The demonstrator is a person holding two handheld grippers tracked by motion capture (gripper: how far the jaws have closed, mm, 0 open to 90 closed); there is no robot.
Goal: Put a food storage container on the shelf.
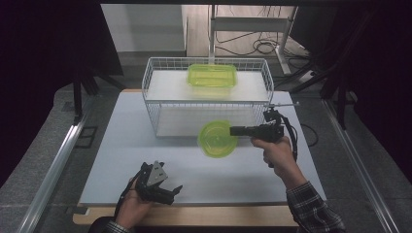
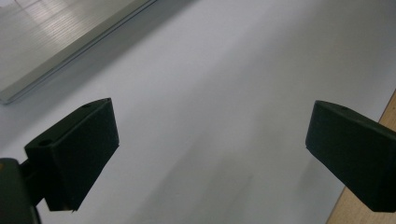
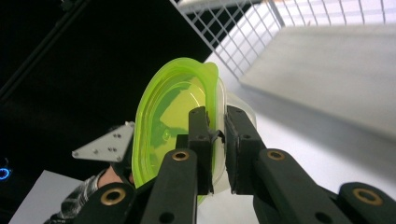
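Lime-green round container, white wire basket, plaid sleeve

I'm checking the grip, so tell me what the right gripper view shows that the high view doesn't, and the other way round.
The right gripper view alone shows the right gripper with its jaws clamped on the rim of the round green container, lid outside one pad. The high view alone shows the rectangular green container on the wire basket. Both share the round container, the basket, the white table and the left gripper.

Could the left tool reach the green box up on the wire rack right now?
Probably yes: the left tool is open and empty, and the green box sits uncovered on the wire rack, though it's far across the table.
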